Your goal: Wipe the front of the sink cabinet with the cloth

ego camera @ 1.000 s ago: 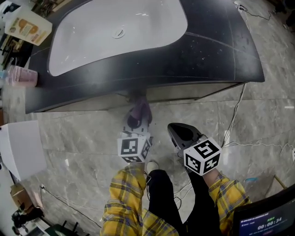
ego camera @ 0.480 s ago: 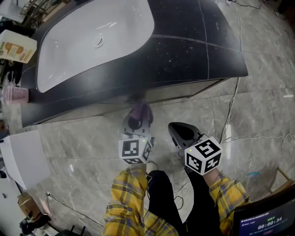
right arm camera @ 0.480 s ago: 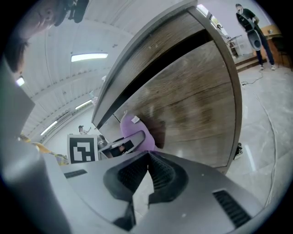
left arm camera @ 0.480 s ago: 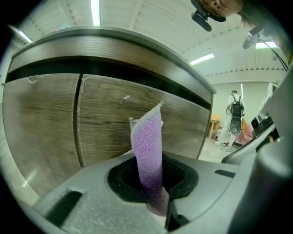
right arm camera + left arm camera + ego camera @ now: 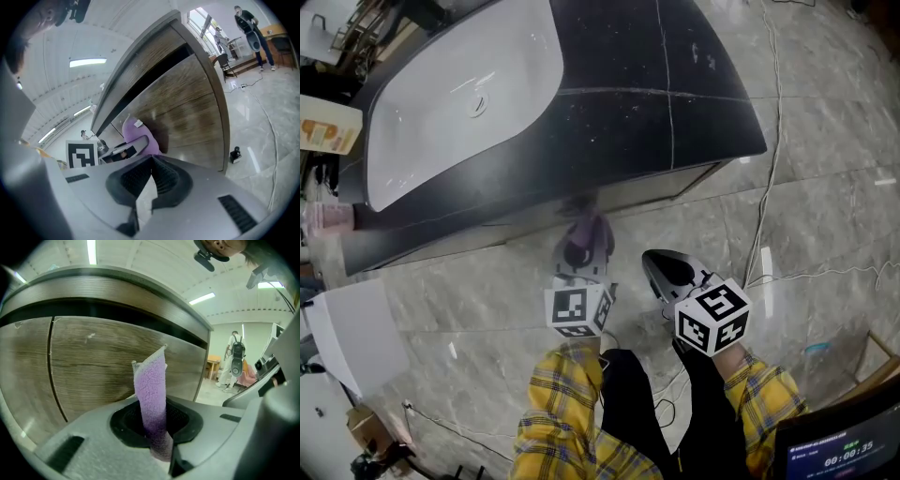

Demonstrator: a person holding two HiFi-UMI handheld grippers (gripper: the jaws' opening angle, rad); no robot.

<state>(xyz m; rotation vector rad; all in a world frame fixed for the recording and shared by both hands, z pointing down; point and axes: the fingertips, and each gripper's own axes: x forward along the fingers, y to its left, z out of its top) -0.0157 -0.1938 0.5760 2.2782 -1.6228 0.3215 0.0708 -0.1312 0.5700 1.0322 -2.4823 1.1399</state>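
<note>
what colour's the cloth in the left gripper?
The cloth is purple; the left gripper view shows it best.

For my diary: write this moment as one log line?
left gripper: shut on purple cloth | purple cloth: by cabinet front, contact unclear | right gripper: shut, empty
</note>
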